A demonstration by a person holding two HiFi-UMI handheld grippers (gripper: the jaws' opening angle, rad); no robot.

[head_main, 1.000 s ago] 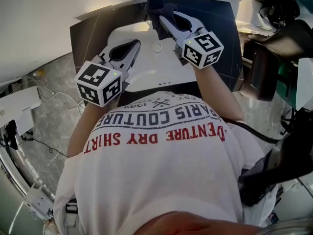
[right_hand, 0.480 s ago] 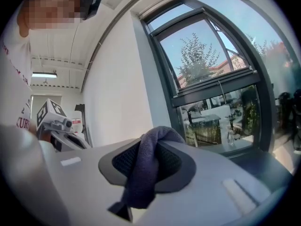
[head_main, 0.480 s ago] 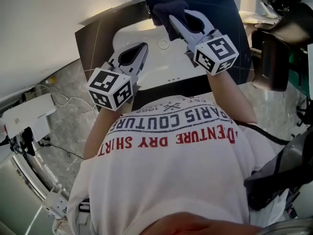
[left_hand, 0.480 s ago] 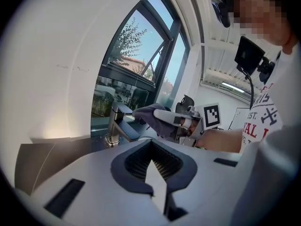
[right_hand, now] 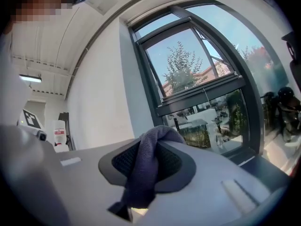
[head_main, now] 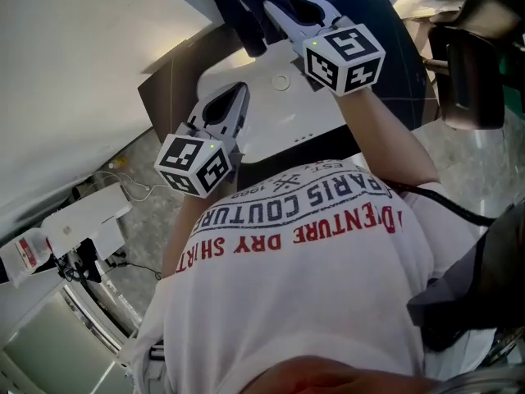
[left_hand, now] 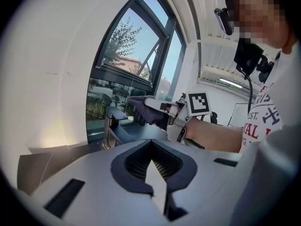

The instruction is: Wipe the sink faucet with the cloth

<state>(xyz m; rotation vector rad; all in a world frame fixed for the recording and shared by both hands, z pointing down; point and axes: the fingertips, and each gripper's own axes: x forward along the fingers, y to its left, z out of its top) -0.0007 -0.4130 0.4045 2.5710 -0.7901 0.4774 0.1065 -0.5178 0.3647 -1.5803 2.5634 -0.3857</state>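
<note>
The dark blue cloth (right_hand: 146,166) is pinched between the closed jaws of the right gripper (head_main: 283,19), and a fold of it is bunched up over the jaw tips. In the head view the cloth is seen at the 12 o'clock edge of the white sink (head_main: 271,117), raised above the basin. In the left gripper view it is found at about 2 o'clock from the grey-blue faucet (left_hand: 114,118) and close to it; whether the two touch cannot be told. The left gripper (head_main: 234,97) is held over the sink's 8 o'clock rim, at about 8 o'clock from the right gripper and well apart from it. Its jaws are drawn together and nothing is gripped between them. A round drain (head_main: 281,81) is seen in the basin between the two grippers. The sink is set in a dark counter (head_main: 164,89). A tall dark-framed window (right_hand: 202,74) is seen behind the cloth, with trees beyond the glass. A white bottle (right_hand: 59,135) is seen at 9 o'clock in the right gripper view.
</note>
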